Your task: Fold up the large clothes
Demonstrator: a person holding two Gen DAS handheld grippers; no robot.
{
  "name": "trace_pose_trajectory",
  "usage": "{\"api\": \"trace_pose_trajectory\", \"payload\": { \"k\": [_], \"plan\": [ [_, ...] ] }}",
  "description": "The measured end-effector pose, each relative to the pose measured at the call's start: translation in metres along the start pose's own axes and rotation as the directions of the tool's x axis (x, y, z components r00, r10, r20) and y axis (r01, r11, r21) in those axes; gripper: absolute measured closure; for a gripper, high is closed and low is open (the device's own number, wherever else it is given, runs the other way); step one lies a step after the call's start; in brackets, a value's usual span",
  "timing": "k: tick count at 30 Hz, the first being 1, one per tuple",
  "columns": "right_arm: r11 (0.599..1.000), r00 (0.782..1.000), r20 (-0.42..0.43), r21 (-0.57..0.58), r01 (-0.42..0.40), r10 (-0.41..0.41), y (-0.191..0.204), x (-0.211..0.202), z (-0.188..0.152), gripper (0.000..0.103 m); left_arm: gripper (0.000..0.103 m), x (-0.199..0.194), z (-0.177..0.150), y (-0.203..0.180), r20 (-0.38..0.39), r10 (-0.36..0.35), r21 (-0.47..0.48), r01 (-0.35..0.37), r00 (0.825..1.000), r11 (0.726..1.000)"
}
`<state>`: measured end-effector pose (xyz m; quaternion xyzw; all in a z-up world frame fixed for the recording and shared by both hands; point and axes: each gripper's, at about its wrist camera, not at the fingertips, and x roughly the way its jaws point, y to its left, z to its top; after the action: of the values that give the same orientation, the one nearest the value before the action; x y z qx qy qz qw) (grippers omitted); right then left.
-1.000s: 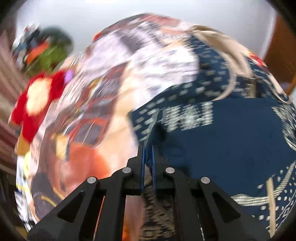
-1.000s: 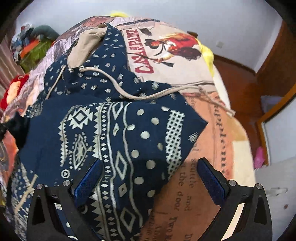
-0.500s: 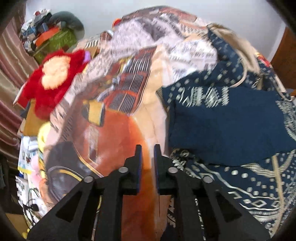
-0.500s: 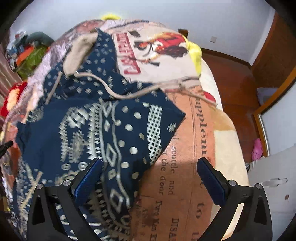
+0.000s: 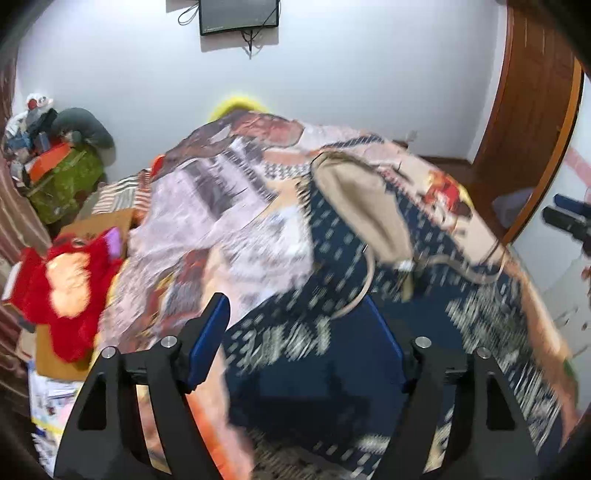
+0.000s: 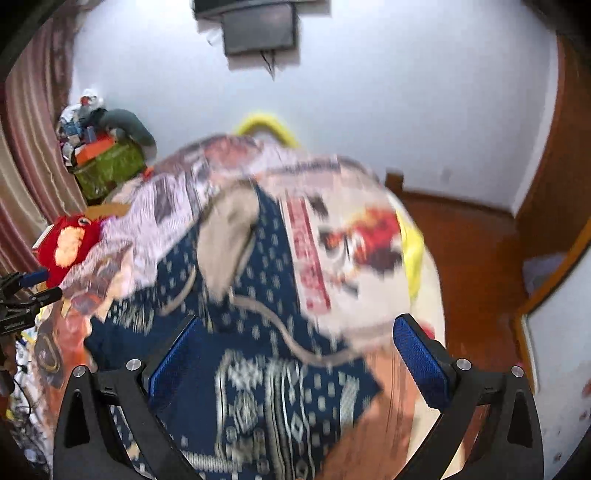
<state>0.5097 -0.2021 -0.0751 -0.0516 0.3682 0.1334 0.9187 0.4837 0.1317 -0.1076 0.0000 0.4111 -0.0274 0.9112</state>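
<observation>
— Fingers first: on our left gripper (image 5: 301, 338) the jaws are opening now, and nothing is between the blue pads; the cloth lies below them, not pinched. Our right gripper (image 6: 299, 356) has its jaws wide apart and it holds nothing too.

— And where is the hoodie (image 5: 332, 369)?

— It lies spread on the bed (image 6: 417, 254), on the printed blanket (image 5: 207, 221), more toward the near edge. The beige-lined hood (image 6: 227, 236) points to the far end of the bed, and the drawstring (image 6: 291, 343) runs loose across the navy cloth. One side seems already folded over the body.

— How will it handle, do we think?

— Soft and limp, we judge, and rather thick, so not very light. It will sag wherever we do not support it. We would pinch an edge or a corner, one gripper on each side, for example at the hem, and we would keep away from the drawstring, because it can drag the hood out of shape.

— What differs from one second ago?

— Then the left jaws were shut, close above the cloth. Now they are apart, and both cameras see the wall and the screen (image 5: 238, 16), so both grippers have come up from the bed. The pictures are blurred by this motion. The right jaws were already wide then.
</observation>
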Motion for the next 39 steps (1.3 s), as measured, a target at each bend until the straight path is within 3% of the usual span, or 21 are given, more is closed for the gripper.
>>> {"api": "trace_pose_trajectory", "payload": {
  "k": [4, 10, 18, 24, 28, 30, 31, 34, 35, 36, 39],
  "plan": [
    [0.999, 0.999, 0.031, -0.032, -0.015, 0.016, 0.017, 0.030, 0.028, 0.000, 0.028, 0.041, 0.036, -0.012, -0.035, -0.033, -0.030, 0.032, 0.999, 0.999],
    [0.998, 0.999, -0.029, -0.052, -0.040, 0.038, 0.036, 0.110, 0.053, 0.000, 0.028, 0.112, 0.073, -0.010, -0.081, -0.042, -0.122, 0.032, 0.996, 0.992],
    [0.998, 0.984, -0.170, 0.007, -0.061, 0.062, 0.037, 0.230, 0.057, 0.000, 0.028, 0.208, 0.091, -0.007, -0.153, -0.040, -0.202, 0.009, 0.987, 0.979],
    [0.995, 0.971, -0.231, 0.096, -0.040, 0.061, 0.021, 0.288, 0.057, 0.002, 0.029, 0.256, 0.089, -0.003, -0.184, -0.004, -0.225, -0.039, 0.983, 0.974],
    [0.981, 0.958, -0.260, 0.179, -0.072, 0.118, 0.010, 0.308, 0.054, 0.029, 0.039, 0.264, 0.079, 0.002, -0.146, -0.046, -0.290, 0.002, 0.988, 0.957],
    [0.983, 0.962, -0.247, 0.168, -0.078, 0.119, 0.010, 0.310, 0.051, 0.033, 0.055, 0.262, 0.077, -0.003, -0.133, -0.058, -0.278, 0.019, 0.989, 0.961],
    [0.983, 0.963, -0.240, 0.162, -0.083, 0.120, 0.012, 0.309, 0.051, 0.039, 0.069, 0.260, 0.078, -0.007, -0.129, -0.057, -0.262, 0.021, 0.990, 0.965],
    [0.981, 0.963, -0.224, 0.153, -0.116, 0.149, 0.019, 0.302, 0.051, 0.073, 0.091, 0.254, 0.084, -0.024, -0.138, 0.003, -0.182, -0.028, 0.990, 0.983],
    [0.982, 0.962, -0.224, 0.144, -0.124, 0.155, 0.023, 0.300, 0.051, 0.083, 0.092, 0.251, 0.085, -0.028, -0.135, 0.013, -0.160, -0.034, 0.991, 0.986],
    [0.983, 0.962, -0.223, 0.122, -0.134, 0.159, 0.029, 0.296, 0.052, 0.087, 0.092, 0.244, 0.086, -0.033, -0.126, 0.017, -0.137, -0.034, 0.992, 0.990],
    [0.991, 0.973, -0.192, 0.041, -0.124, 0.130, 0.045, 0.279, 0.052, 0.090, 0.092, 0.218, 0.089, -0.039, -0.092, 0.003, -0.104, -0.012, 0.996, 0.994]
  ]
}}
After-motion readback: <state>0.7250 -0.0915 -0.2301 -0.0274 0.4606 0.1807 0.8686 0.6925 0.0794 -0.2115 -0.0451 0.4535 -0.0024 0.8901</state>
